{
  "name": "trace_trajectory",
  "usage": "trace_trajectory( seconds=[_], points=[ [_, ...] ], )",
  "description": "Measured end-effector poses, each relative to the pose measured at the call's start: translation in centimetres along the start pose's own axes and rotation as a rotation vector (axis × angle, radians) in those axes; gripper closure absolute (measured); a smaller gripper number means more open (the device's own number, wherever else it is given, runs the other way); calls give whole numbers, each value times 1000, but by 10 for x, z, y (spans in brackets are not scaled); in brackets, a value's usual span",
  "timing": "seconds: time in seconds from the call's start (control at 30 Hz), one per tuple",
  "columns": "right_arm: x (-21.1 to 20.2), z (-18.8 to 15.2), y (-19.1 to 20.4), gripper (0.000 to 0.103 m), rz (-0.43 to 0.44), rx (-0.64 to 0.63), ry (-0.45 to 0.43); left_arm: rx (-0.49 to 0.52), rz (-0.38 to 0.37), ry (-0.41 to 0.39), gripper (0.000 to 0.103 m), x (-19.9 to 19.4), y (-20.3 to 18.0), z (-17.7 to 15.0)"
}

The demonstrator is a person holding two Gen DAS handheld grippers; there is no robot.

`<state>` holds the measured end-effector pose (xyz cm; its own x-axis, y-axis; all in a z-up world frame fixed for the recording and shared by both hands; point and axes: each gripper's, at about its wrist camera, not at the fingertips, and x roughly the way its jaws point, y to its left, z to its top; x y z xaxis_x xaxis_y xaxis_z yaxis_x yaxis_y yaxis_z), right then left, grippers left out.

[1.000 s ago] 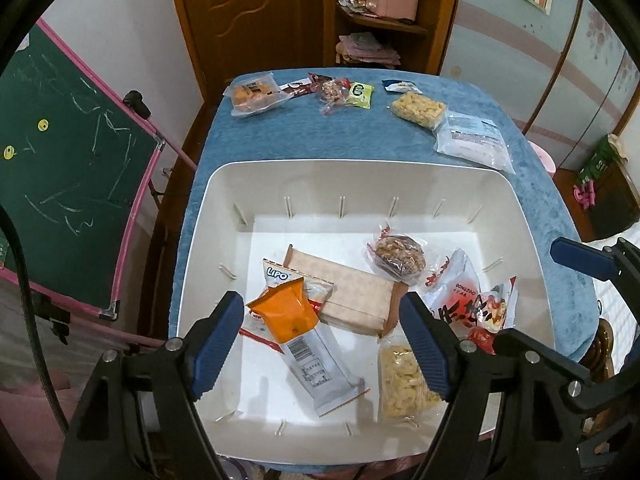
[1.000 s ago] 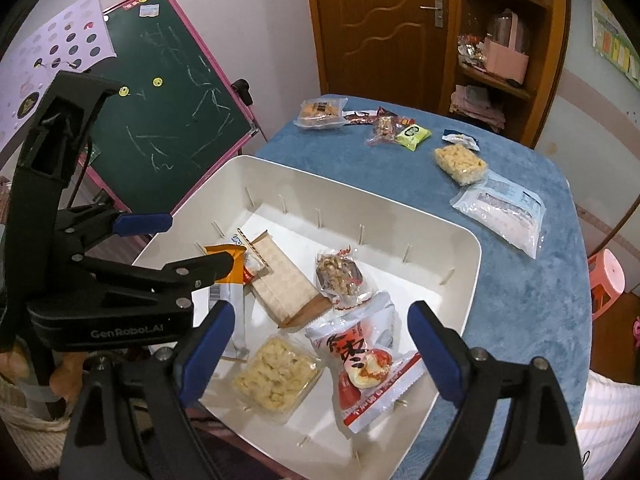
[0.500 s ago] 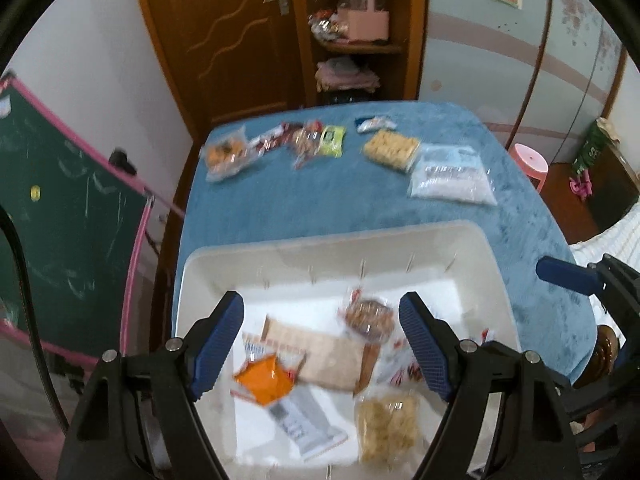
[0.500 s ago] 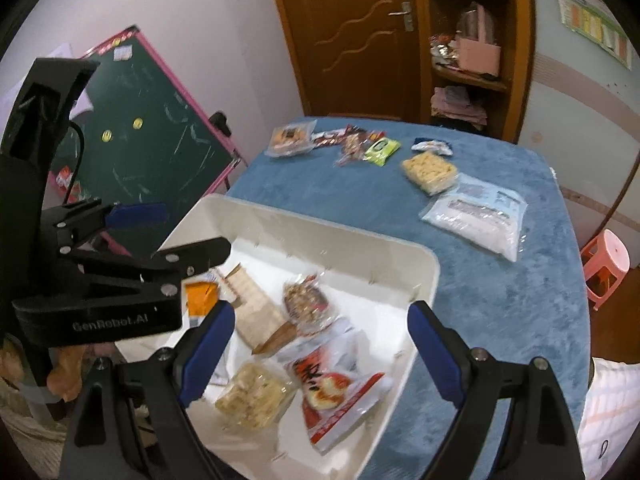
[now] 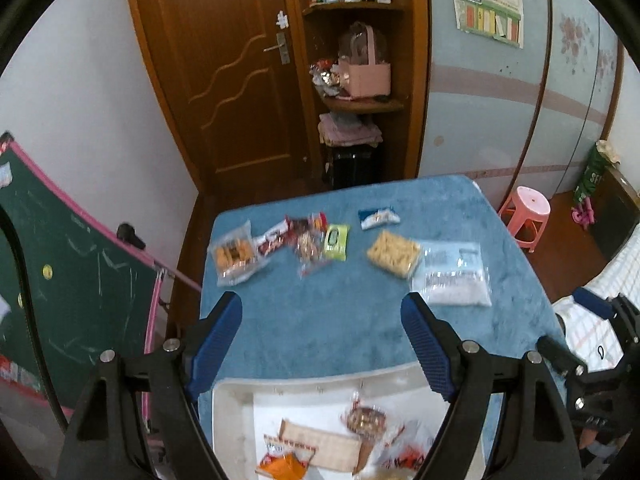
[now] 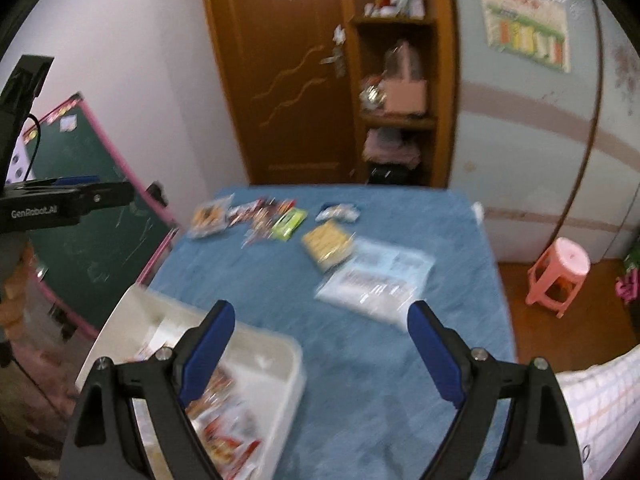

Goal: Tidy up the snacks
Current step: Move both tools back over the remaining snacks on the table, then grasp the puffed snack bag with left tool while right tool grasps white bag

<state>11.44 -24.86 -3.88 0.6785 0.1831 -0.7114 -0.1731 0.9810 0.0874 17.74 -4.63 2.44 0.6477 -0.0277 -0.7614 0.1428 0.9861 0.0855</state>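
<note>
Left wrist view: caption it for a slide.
Open left gripper above the blue table, snack packets ahead, white bin below.

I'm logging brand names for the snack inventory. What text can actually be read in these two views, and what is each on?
"GenRobot.AI": on the black body of the left gripper, seen in the right wrist view.
"SE": partial white letters on the green bag at the far right.
Wall poster: print too small to read.
Snack packets on the blue table, including the green packet: blurred, unreadable.

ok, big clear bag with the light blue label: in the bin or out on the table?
Out. The clear bag lies flat on the blue tablecloth, beyond the white bin, beside the yellow cracker pack.
</note>
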Motion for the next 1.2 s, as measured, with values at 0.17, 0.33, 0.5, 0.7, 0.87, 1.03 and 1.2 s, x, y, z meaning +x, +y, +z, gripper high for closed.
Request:
trace_trajectory(
  seconds=[0.17, 0.33, 0.5, 0.7, 0.87, 1.03, 1.2],
  points=[
    [-2, 28, -22, 14, -47, -16, -65, 48, 23, -25, 15, 13, -13, 37],
    [23, 50, -38, 14, -53, -50, -48, 66, 31, 11, 11, 62, -33, 71],
    [81, 53, -58, 14, -68, -33, 60, 44, -1, 116, 11, 142, -56, 88],
    [154, 37, -94, 14, -46, 75, 228, -16, -16, 248, 11, 240, -89, 71],
    [201, 23, -113, 14, -62, 102, 329, -54, 12, 307, 11, 294, -108, 55],
    [230, 10, -130, 14, -17, 181, 383, -106, 20, 373, 11, 333, -117, 49],
    [246, 1, -132, 14, 1, 193, 408, -136, 33, 417, 11, 355, -119, 44]
  ],
)
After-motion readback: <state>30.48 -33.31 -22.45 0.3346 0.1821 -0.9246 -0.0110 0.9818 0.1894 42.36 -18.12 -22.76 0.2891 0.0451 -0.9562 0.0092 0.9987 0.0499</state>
